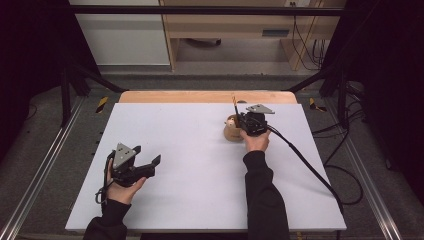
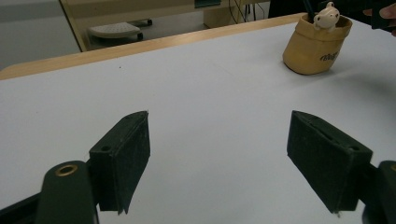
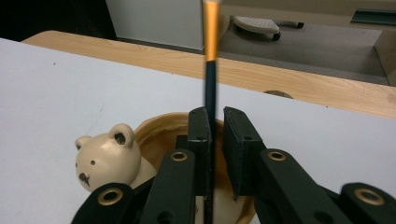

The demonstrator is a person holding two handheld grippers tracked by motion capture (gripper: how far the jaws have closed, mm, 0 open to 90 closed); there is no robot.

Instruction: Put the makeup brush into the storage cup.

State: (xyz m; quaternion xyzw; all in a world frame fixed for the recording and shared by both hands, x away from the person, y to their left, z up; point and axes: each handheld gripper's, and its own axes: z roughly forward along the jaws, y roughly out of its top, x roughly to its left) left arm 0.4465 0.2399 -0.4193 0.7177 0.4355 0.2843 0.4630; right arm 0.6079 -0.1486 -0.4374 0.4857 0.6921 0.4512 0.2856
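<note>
Two claws over a white desk (image 1: 200,165) with a wooden far edge, grey floor beyond: left claw (image 1: 150,167) open, right claw (image 1: 239,120) pinching a pencil (image 3: 211,88) above the bear pot (image 2: 316,44).

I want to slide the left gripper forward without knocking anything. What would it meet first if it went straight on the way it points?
Probably nothing close: bare white table lies ahead of the open left gripper. The tan bear pot stands right of that line, though depth is hard to judge.

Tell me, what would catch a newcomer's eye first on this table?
Probably the tan holder with a little cream bear on its rim, toward the white table's far right. The right gripper stands over it, its jaws close around a dark pencil with an orange top. The left gripper rests open, near left.
</note>
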